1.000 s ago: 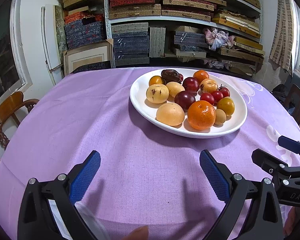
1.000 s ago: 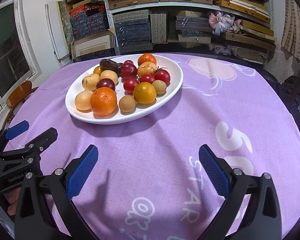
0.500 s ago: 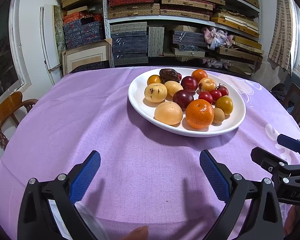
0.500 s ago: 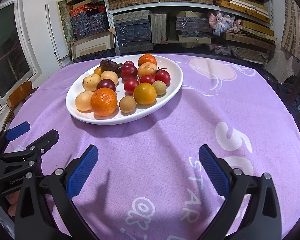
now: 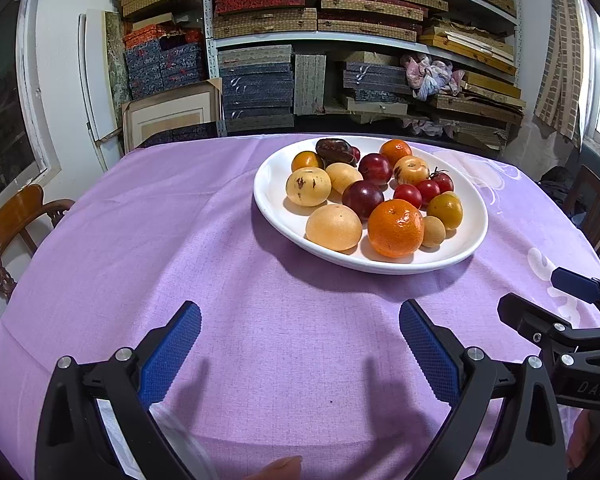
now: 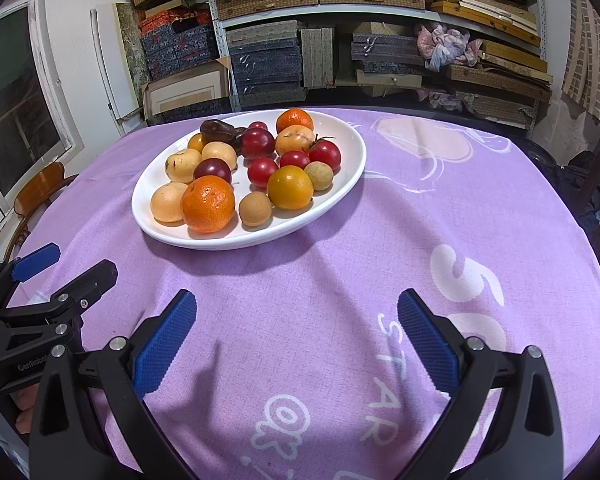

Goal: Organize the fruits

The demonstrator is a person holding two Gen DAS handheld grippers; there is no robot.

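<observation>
Hovering grippers (image 5: 300, 332) clear of plate (image 5: 272, 204)

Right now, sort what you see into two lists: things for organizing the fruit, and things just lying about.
For the job:
white plate
large orange
pale yellow fruit
dark plums
small red tomatoes
left gripper, open
right gripper, open

Just lying about:
purple tablecloth
shelves of stacked boxes
wooden chair
bundled cloth
</observation>
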